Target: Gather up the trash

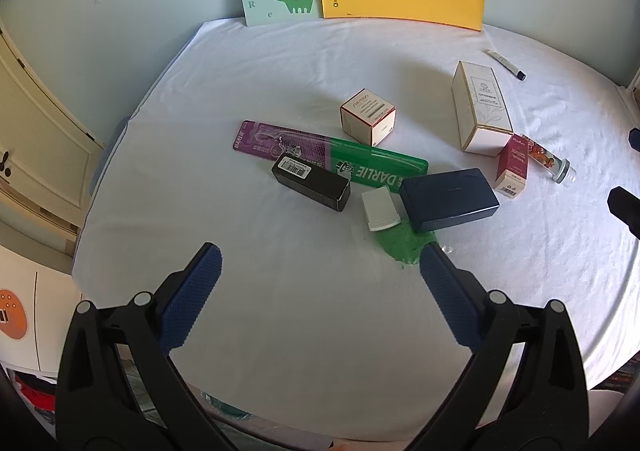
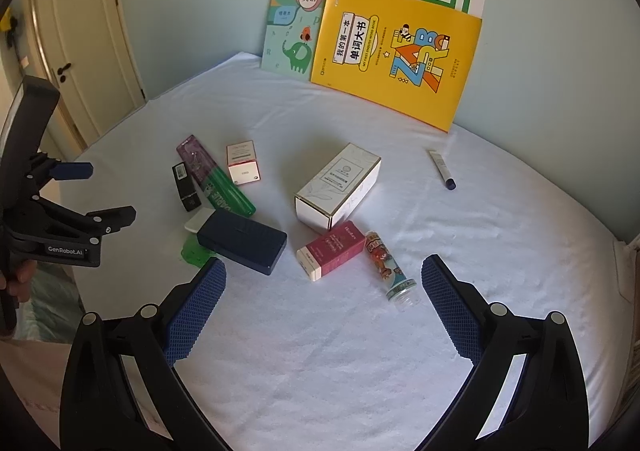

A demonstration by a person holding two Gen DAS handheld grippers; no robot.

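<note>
Several packages lie on the white-covered table (image 1: 280,331): a black box (image 1: 310,181), a purple-and-green Darlie toothbrush pack (image 1: 332,157), a small white-and-red box (image 1: 368,117), a dark blue case (image 1: 448,199), a white cap (image 1: 380,209) on a green wrapper (image 1: 404,245), a tall white box (image 1: 482,111), a maroon box (image 1: 512,167) and a small plastic bottle (image 1: 548,161). My left gripper (image 1: 320,275) is open and empty, just in front of the green wrapper. My right gripper (image 2: 322,275) is open and empty, near the maroon box (image 2: 332,251) and bottle (image 2: 390,267).
Two books, a teal one (image 2: 294,31) and a yellow one (image 2: 400,55), lean on the back wall. A pen (image 2: 442,169) lies at the right rear. A door (image 2: 76,47) is at the left. The left gripper's body (image 2: 52,227) shows at the left of the right wrist view.
</note>
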